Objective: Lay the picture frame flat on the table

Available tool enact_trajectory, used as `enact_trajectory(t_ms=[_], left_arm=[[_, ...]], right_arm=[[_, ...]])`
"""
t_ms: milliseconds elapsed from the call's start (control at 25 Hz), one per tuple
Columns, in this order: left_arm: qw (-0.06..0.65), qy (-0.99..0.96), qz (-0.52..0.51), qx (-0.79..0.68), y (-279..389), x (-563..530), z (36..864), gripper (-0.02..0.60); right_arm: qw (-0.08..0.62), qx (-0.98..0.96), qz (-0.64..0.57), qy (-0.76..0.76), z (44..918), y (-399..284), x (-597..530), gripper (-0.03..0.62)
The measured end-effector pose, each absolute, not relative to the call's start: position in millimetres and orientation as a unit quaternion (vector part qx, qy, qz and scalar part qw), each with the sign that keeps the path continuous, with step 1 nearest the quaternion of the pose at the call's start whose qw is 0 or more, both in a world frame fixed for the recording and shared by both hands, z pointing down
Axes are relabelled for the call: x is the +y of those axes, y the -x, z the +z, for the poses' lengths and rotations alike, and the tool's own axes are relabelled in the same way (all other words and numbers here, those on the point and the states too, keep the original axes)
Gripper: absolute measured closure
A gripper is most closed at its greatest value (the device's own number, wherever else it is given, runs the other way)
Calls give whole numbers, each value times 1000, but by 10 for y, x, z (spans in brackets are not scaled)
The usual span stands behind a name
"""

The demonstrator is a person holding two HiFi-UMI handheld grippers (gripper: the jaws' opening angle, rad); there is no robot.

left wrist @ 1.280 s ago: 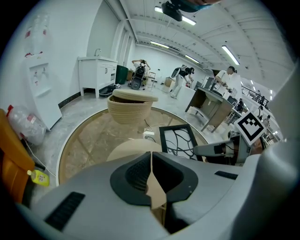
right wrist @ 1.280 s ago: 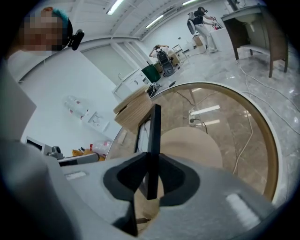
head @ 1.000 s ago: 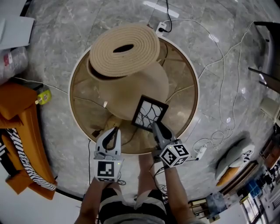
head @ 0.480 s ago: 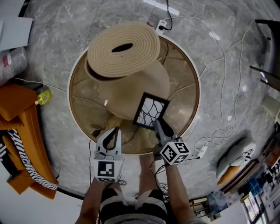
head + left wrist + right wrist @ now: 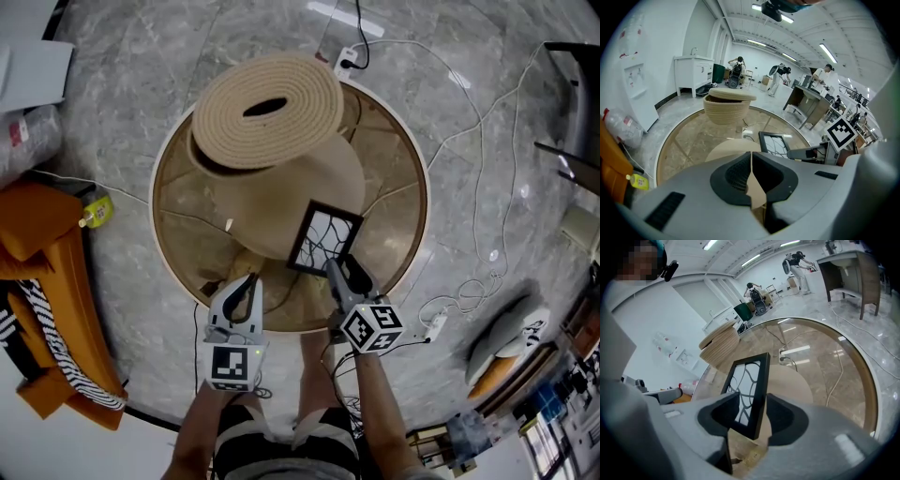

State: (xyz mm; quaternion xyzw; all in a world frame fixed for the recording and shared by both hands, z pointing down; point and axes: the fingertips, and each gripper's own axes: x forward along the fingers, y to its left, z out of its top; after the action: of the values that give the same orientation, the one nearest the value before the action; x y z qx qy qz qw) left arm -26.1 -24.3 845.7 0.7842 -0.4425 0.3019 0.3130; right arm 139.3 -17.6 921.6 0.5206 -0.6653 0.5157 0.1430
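Note:
The black picture frame (image 5: pixel 324 239) with a white branching pattern stands tilted over a beige round mat (image 5: pixel 323 173) on the round glass table (image 5: pixel 412 202). In the right gripper view the frame's (image 5: pixel 749 390) lower corner sits between the jaws of my right gripper (image 5: pixel 753 408), which are opening, with a gap showing beside the frame. From above, the right gripper (image 5: pixel 339 275) reaches in from the near edge. My left gripper (image 5: pixel 242 287) hovers at the near left rim, jaws shut and empty (image 5: pixel 751 161). The left gripper view also shows the frame (image 5: pixel 774 144).
A large woven basket (image 5: pixel 267 108) with a coiled lid takes the far half of the table. Cables and a power strip (image 5: pixel 433 324) lie on the floor. An orange cloth (image 5: pixel 37 253) and a yellow bottle (image 5: pixel 96 208) are at left. People stand far off.
The frame and the right gripper have shifted only slightly to the right. The left gripper has stayed in place.

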Motion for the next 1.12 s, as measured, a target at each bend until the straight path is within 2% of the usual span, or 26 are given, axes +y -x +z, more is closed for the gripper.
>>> enact_trajectory(t_ms=[520, 1040, 1120], left_arm=[[294, -795, 293, -442, 207, -403, 8025, 554], [235, -837, 264, -419, -26, -715, 7185, 554], [229, -843, 256, -414, -85, -761, 7003, 554]], right_arm=[[153, -685, 491, -516, 8787, -1289, -247, 414], [144, -729, 405, -532, 7623, -1350, -534, 416], [144, -735, 384, -541, 7414, -1402, -584, 437]])
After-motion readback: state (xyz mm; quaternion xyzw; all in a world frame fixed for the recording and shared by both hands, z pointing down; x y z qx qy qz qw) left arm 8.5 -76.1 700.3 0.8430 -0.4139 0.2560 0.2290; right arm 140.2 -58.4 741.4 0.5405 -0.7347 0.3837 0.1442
